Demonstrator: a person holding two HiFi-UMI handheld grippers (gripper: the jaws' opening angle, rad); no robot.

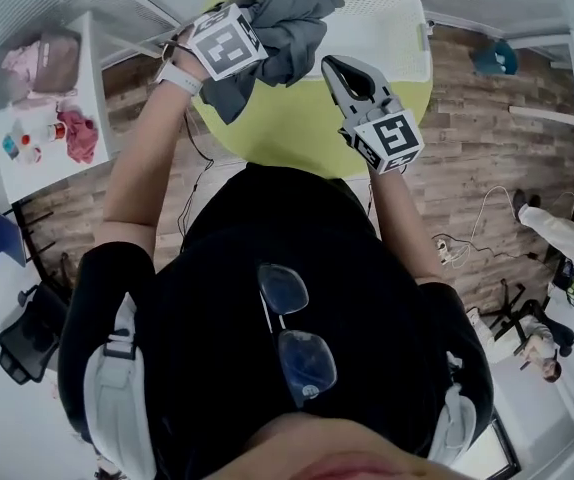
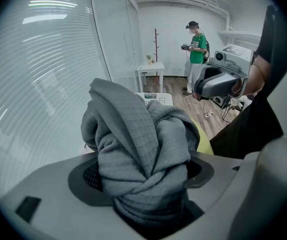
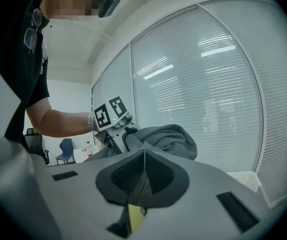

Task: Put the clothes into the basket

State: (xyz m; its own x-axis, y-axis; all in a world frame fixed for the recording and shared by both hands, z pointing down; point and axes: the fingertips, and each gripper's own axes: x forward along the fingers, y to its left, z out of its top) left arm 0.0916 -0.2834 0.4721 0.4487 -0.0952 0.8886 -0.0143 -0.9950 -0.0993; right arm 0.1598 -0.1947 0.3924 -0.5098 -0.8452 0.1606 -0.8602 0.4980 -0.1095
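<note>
A bunched grey garment [image 1: 289, 26] hangs from my left gripper [image 1: 259, 20], held up over the round yellow-green table [image 1: 297, 123]. In the left gripper view the jaws [image 2: 143, 176] are shut on the twisted grey cloth [image 2: 138, 149], which fills the gap between the pads. Beyond the garment, on the table's far side, stands the white basket [image 1: 392, 28], with its rim also low in the right gripper view [image 3: 248, 180]. My right gripper [image 1: 344, 70] hovers to the right of the garment, apart from it. Its pads [image 3: 144, 176] meet with nothing between them.
A white side table [image 1: 92, 78] at the left carries pink clothes [image 1: 79, 133] and small bottles. Cables [image 1: 467, 238] trail over the wooden floor at the right. A person in a green shirt [image 2: 197, 49] stands across the room by a small white table [image 2: 151, 69].
</note>
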